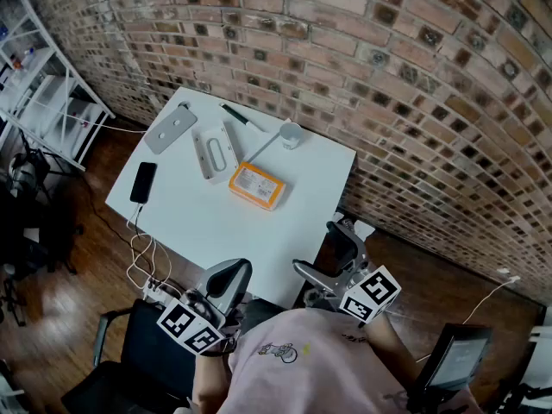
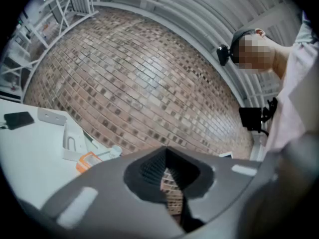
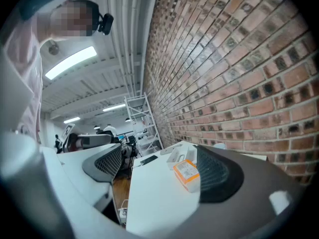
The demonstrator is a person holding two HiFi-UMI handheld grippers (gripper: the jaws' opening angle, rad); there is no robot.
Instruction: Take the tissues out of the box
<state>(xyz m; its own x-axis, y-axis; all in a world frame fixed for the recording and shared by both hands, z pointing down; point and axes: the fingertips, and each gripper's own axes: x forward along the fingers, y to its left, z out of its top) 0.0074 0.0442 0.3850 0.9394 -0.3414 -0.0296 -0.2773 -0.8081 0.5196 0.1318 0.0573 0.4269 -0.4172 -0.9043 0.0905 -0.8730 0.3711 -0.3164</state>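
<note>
The orange and white tissue box [image 1: 256, 185] lies flat near the middle of the white table [image 1: 198, 222]. It also shows small in the left gripper view as the box [image 2: 85, 162], and between the jaws' line of sight in the right gripper view as the box [image 3: 187, 173], well ahead of them. My left gripper [image 1: 233, 274] hovers at the table's near edge, shut with nothing in it, its dark pads [image 2: 149, 171] pressed together. My right gripper [image 1: 332, 253] is off the table's near right corner, open and empty, far short of the box.
On the table lie a black phone [image 1: 143, 182] with a cable, a grey plate [image 1: 171, 128], a white tray [image 1: 216, 152], a pen [image 1: 241, 116] and a small white round object [image 1: 291, 134]. A brick wall [image 1: 388, 67] runs behind. White shelving [image 1: 43, 93] stands at the left.
</note>
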